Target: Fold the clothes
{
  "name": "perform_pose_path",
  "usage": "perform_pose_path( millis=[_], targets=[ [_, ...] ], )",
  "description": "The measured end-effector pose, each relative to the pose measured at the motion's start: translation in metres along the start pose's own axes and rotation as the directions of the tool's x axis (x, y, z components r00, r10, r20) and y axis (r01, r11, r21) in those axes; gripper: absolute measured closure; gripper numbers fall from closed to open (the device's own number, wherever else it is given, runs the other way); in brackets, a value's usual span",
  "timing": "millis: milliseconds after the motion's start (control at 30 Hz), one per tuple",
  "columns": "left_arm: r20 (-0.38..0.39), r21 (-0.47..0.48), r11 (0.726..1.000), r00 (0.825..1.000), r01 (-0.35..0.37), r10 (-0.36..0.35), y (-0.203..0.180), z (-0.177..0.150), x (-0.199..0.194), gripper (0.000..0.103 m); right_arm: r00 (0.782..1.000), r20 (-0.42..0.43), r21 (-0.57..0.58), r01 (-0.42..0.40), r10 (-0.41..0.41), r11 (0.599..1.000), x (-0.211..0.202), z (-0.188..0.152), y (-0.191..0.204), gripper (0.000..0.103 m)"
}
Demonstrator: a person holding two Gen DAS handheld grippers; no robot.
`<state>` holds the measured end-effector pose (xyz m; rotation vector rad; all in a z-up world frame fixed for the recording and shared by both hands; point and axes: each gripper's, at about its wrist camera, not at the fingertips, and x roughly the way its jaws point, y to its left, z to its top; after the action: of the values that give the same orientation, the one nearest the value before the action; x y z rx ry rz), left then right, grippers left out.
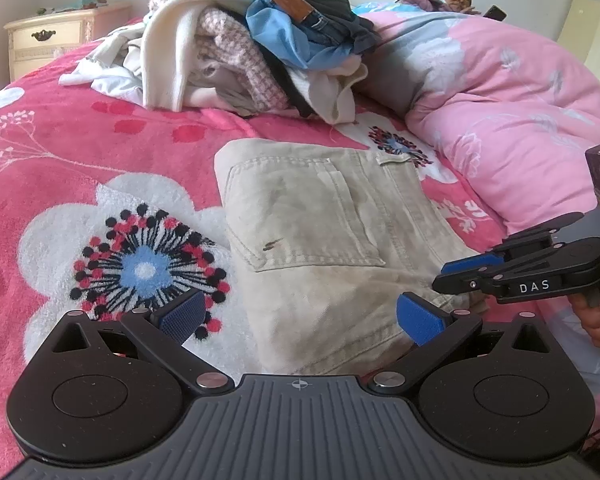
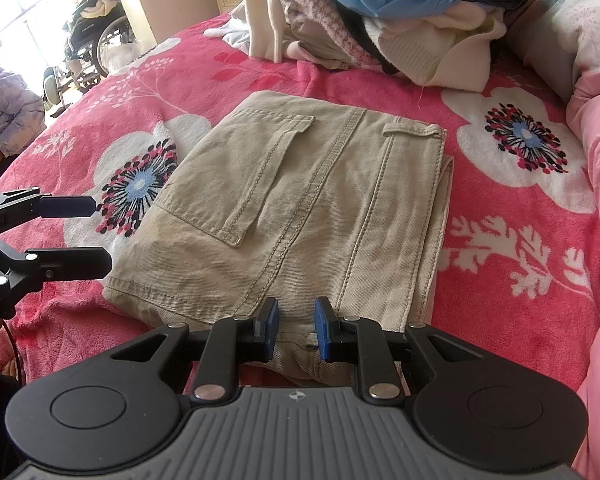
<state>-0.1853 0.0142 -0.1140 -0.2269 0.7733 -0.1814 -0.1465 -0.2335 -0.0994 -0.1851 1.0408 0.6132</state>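
Observation:
Folded beige trousers [image 1: 324, 232] [image 2: 300, 200] lie flat on the pink flowered blanket [image 1: 60, 152] [image 2: 520, 240], back pocket up. My left gripper [image 1: 300, 318] stands wide open low over their near left corner, with cloth under the gap and neither pad pressing on it. In the right wrist view it shows at the left edge [image 2: 88, 236], fingers apart. My right gripper [image 2: 297, 328] hovers at the trousers' near edge with its blue pads a narrow gap apart, and only flat cloth shows behind the gap. It also enters the left wrist view from the right [image 1: 444, 276].
A heap of unfolded clothes [image 1: 260, 48] [image 2: 380, 12] sits at the far side of the bed. A person lies under a pink quilt [image 1: 520, 112] on the right. A cream nightstand [image 1: 52, 40] and a wheelchair [image 2: 96, 40] stand beyond the bed.

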Motion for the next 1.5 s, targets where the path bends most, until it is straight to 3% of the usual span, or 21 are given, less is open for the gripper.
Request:
perform_pose_path(
  millis=[1500],
  targets=[
    [-0.036,-0.050,0.999,0.999,0.013,-0.015,0.010,-0.002,0.006,0.000,1.000,0.001,0.001,0.000,0.000,1.000,0.000,0.000,0.000,0.082]
  ],
)
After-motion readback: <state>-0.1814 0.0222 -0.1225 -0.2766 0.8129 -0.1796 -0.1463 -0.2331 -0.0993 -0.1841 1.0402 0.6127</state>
